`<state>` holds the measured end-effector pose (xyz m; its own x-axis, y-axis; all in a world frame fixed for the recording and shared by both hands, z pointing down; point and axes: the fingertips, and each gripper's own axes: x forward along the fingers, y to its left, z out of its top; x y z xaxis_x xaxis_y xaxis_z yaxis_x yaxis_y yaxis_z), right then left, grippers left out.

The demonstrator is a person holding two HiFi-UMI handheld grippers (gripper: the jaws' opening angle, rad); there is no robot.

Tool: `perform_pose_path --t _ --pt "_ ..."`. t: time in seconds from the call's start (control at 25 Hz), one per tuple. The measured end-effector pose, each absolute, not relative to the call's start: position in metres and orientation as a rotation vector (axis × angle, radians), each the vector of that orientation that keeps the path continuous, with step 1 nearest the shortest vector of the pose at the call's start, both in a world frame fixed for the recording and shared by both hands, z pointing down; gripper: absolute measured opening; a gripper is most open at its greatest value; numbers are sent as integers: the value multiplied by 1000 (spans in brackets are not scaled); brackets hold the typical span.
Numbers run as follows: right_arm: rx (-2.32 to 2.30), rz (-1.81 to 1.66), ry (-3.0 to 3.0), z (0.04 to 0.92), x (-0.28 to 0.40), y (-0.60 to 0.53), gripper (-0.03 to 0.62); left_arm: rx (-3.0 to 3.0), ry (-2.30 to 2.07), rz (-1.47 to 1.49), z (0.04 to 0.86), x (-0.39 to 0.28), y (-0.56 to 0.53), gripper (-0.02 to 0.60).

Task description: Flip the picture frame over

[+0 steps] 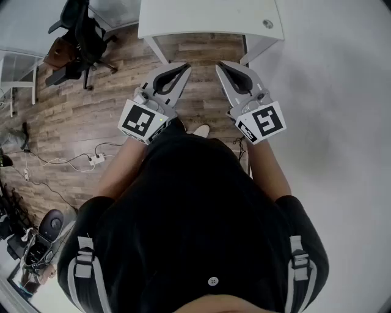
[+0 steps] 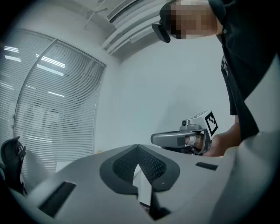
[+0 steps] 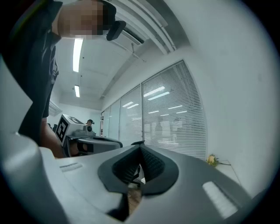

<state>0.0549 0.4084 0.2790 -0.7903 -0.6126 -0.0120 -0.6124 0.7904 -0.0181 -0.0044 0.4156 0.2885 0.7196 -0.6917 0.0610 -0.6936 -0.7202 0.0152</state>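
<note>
Left claw [image 2: 138,147]: jaws drawn together, tips meeting, nothing gripped. We see only a pale sliver through the slot behind the tips.
Right claw [image 3: 141,145]: likewise closed tip to tip and holding nothing. A patch of wooden floor [image 3: 133,197] shows through its slot.
Attitude: we hold both claws level and side by side, tips angled slightly toward each other but apart.
Cross-check: each gripper view catches the other claw off to one side, its jaws also together.
Marker cubes: one at the rear of each claw, left marker cube [image 1: 142,120] and right marker cube [image 1: 263,121].
Arms: bare forearms run back from the cubes to a black shirt [image 1: 195,214].
Worktop [image 1: 183,18]: white, ahead of the claws. In the head view the tips stop short of its near edge, between its two front legs. A small round fitting [image 1: 267,24] sits near its right corner.
Picture frame: we cannot place it; no view shows it.
Power strip [image 1: 96,160]: on the wooden floor to our left, with cables trailing from it.
Office chair [image 1: 82,36]: black, well left of the worktop.
Blinds [image 3: 175,109]: slatted, over the windows beyond the right claw; more slats show in the left gripper view.
Wall [image 1: 342,122]: plain white, on our right.
</note>
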Motion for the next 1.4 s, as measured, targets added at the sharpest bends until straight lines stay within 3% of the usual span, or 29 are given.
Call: perform_pose_path --t 1.32,1.4 --pt "-1117 -113 2916 285 41 394 12 2847 -1077 112 295 -30 406 6" --pt "-1118 -128 2920 288 37 389 149 2856 -1063 112 295 -32 403 6"
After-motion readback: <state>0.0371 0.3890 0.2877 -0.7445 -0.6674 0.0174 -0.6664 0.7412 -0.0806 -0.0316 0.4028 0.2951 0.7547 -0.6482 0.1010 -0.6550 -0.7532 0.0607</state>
